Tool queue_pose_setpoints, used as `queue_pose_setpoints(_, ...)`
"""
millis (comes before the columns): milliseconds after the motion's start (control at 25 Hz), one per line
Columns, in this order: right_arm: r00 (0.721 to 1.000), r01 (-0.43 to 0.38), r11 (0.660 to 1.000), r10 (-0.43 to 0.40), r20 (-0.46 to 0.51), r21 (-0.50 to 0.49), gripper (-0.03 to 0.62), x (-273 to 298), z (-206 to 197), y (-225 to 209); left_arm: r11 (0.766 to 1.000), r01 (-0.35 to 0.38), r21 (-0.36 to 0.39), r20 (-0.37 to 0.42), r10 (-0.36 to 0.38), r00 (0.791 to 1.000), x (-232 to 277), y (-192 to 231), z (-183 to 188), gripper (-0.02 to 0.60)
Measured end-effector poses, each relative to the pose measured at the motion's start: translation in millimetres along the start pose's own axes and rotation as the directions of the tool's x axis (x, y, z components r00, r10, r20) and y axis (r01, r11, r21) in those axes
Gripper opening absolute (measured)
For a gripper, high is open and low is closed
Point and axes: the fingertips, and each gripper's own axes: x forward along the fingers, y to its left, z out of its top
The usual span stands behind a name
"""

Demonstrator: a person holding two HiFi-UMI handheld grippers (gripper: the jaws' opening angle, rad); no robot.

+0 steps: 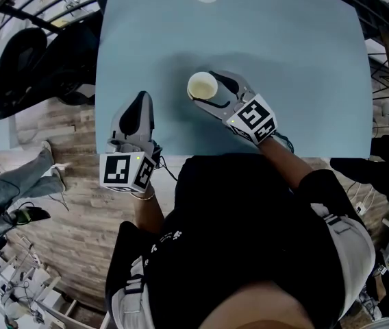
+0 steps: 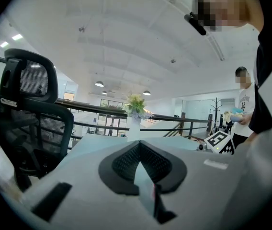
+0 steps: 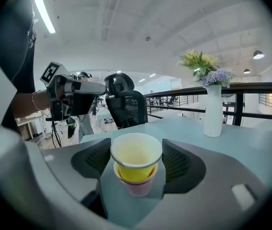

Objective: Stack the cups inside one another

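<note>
Yellow cup (image 3: 135,158) already sits in the pink cup (image 3: 139,187).
Your right claw (image 3: 136,166) grips this pair; your left claw (image 2: 137,147) is closed, empty. Next, I think: release gently, upright.

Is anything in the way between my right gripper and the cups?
Nothing visible. The right gripper has its jaws on either side of the yellow cup, against its rim, and that cup sits nested in the pink cup. The white vase stands well beyond them.
</note>
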Motion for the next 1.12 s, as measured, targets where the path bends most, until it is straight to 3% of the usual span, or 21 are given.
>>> queue_pose_setpoints(520,0.997,-0.018,1.000,0.016,-0.074,-0.022,0.337,6.2,-22.7,2.6,1.000,0.003,-0.004,0.003,-0.003,1.000,-0.3,-2.2,-0.7,-0.009)
queue_pose_setpoints(840,1.000,-0.010,1.000,0.010,0.014,0.024,0.341,-1.2,-4.3,2.0,1.000,0.011,0.002,0.004,-0.011,1.000,-1.0,-2.3,0.2,-0.009)
queue_pose_setpoints(920,0.997,0.008,0.998,-0.012,0.074,0.059,0.311,-8.0,8.1,-1.9,1.000,0.012,0.001,0.004,-0.012,1.000,-1.2,-2.0,-0.3,-0.009)
queue_pose_setpoints(1000,0.990,0.030,0.996,-0.042,0.135,0.088,0.241,-15.4,20.8,-7.6,1.000,0.012,0.001,0.002,-0.012,1.000,-1.2,-1.4,-1.2,-0.009)
queue_pose_setpoints(1120,0.978,0.082,0.994,-0.095,0.188,0.075,0.168,-25.6,32.6,-16.7,1.000,0.015,0.004,-0.001,-0.015,1.000,-0.3,-3.6,-2.2,-0.009)
